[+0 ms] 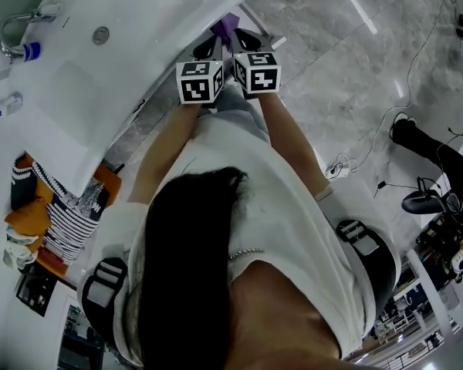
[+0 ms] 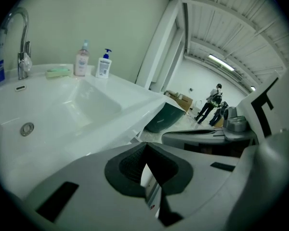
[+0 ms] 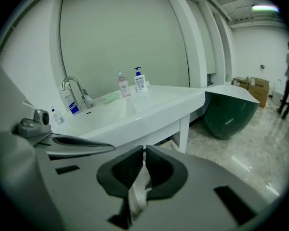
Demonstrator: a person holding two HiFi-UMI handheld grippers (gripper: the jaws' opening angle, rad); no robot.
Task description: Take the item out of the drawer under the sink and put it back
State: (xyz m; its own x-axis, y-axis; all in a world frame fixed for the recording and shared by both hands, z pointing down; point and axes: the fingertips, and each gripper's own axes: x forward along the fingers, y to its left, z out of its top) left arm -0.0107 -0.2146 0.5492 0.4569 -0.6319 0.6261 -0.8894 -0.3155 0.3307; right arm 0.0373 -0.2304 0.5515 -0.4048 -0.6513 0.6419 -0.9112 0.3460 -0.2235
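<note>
From the head view, both grippers are held out side by side at the front edge of the white sink counter (image 1: pixel 92 122). The left gripper (image 1: pixel 207 51) and right gripper (image 1: pixel 248 42) point down towards it. A small purple item (image 1: pixel 228 28) shows just beyond their tips, below the counter edge. The drawer itself is hidden. The left gripper (image 2: pixel 144 147) has its pads meeting at the tips. The right gripper (image 3: pixel 143 150) is shut too. A thin white strip (image 3: pixel 138 189) shows in the slit behind its pads, and I cannot tell what it is.
The basin (image 2: pixel 86 105) has a chrome faucet (image 2: pixel 20 37) and two pump bottles (image 2: pixel 104 64) at its back rim. A dark green tub (image 3: pixel 229 112) stands on the tiled floor to the right. Striped and orange cloths (image 1: pixel 62 214) lie left of the person. Cables (image 1: pixel 339 168) trail across the floor.
</note>
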